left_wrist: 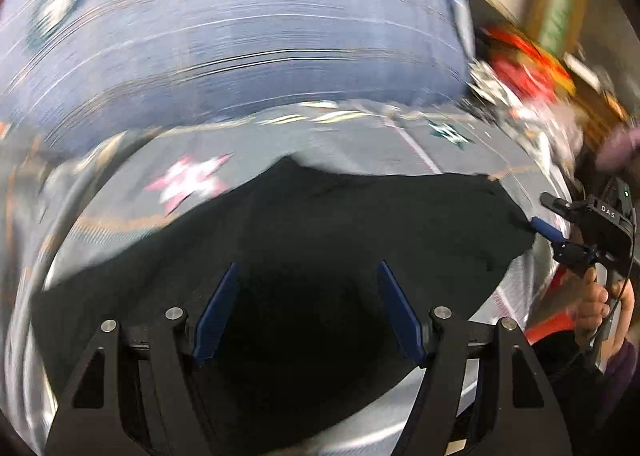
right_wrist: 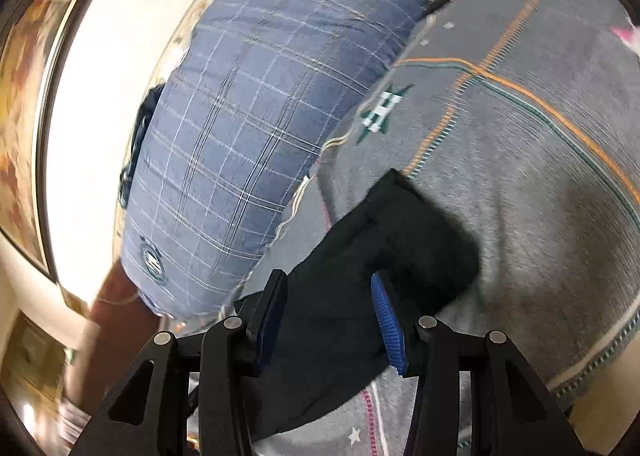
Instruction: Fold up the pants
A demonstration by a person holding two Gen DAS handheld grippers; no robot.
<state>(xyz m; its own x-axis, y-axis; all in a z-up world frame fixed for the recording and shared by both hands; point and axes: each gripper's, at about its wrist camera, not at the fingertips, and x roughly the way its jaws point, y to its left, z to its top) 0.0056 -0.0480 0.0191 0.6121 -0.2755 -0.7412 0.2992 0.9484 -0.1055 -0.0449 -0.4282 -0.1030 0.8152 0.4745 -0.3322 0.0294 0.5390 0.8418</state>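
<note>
The pants (right_wrist: 360, 296) are black, laid flat on a grey bedspread (right_wrist: 540, 196), with a blue plaid pillow (right_wrist: 240, 136) just beside them toward the wall. Being soft and floppy, they can be expected to sag and slide wherever they aren't supported, so a pinch at an edge or corner is probably the best bet, since a grab in the middle would likely just bunch the layers up. Light weight is assumed, and nothing fragile is involved, though the dark cloth makes seams and hems hard to pick out, and which end is the waistband can't be told. In the right wrist view the cloth already looks doubled into a short block, so some folding may be judged done. The right gripper (right_wrist: 330, 304) is angled shallowly down over that block with its blue pads partly parted; cloth is seen between and under them, but whether it's actually being pinched can't be told. In the left wrist view the left gripper (left_wrist: 308, 276) is pointed more steeply down over the black cloth, jaws clearly spread, nothing clamped. That view is heavily smeared. The right gripper's handle is seen held by a hand (left_wrist: 604, 308) at that view's right edge, near the cloth's far corner.
</note>
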